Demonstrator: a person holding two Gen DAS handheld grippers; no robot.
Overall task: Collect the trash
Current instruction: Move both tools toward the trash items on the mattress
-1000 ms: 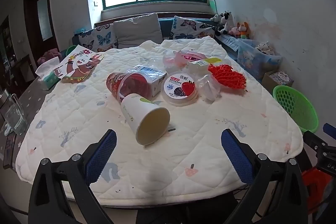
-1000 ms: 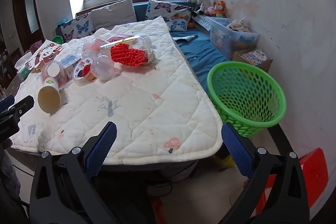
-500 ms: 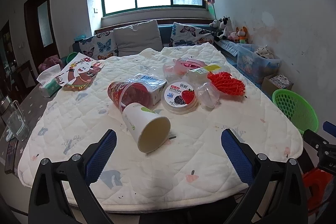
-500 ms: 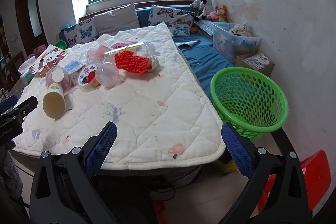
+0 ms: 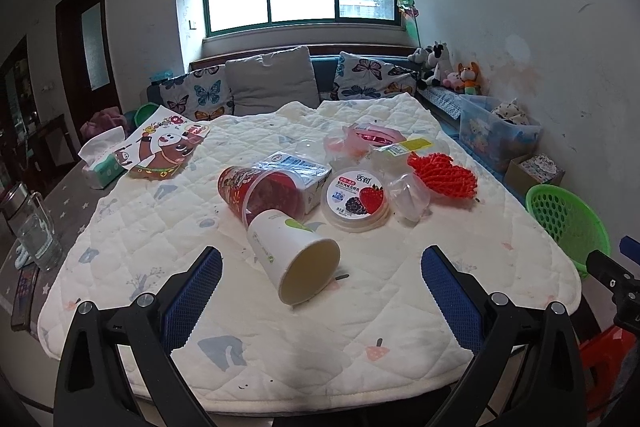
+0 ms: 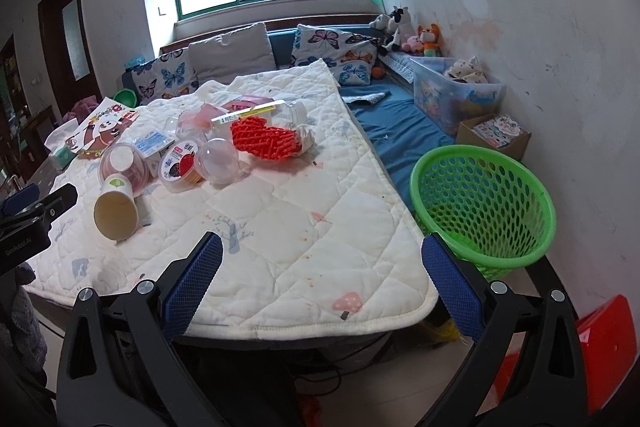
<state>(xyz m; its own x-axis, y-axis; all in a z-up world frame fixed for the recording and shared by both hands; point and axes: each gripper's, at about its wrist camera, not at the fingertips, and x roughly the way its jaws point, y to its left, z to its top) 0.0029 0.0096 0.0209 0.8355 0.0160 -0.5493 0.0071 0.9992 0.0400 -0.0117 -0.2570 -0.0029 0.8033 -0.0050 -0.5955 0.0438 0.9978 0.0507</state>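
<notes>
Trash lies in a heap on the quilted table [image 5: 160, 227]: a tipped white paper cup [image 5: 294, 261] [image 6: 116, 209], a red plastic cup [image 5: 260, 191], a yogurt tub [image 5: 357, 199] [image 6: 181, 167], a carton [image 5: 296, 167], red foam netting [image 5: 442, 174] [image 6: 266, 143] and clear plastic lids [image 6: 218, 161]. A green mesh basket [image 6: 482, 207] [image 5: 564, 219] stands on the floor at the table's right. My left gripper [image 5: 320, 301] is open, just short of the paper cup. My right gripper [image 6: 320, 291] is open over the table's near right corner, beside the basket.
A tissue pack [image 5: 100, 163] and a cartoon sheet [image 5: 164, 145] lie at the table's far left, with a glass mug [image 5: 34, 231] on the left edge. A cushioned bench [image 6: 224, 59], a storage bin [image 6: 456, 95], a cardboard box [image 6: 496, 135] and a red stool [image 6: 600, 343] surround the table.
Both grippers have lifted and tilted upward a little, so more of the room and window shows. Neither has taken hold of anything; the trash has not moved.
</notes>
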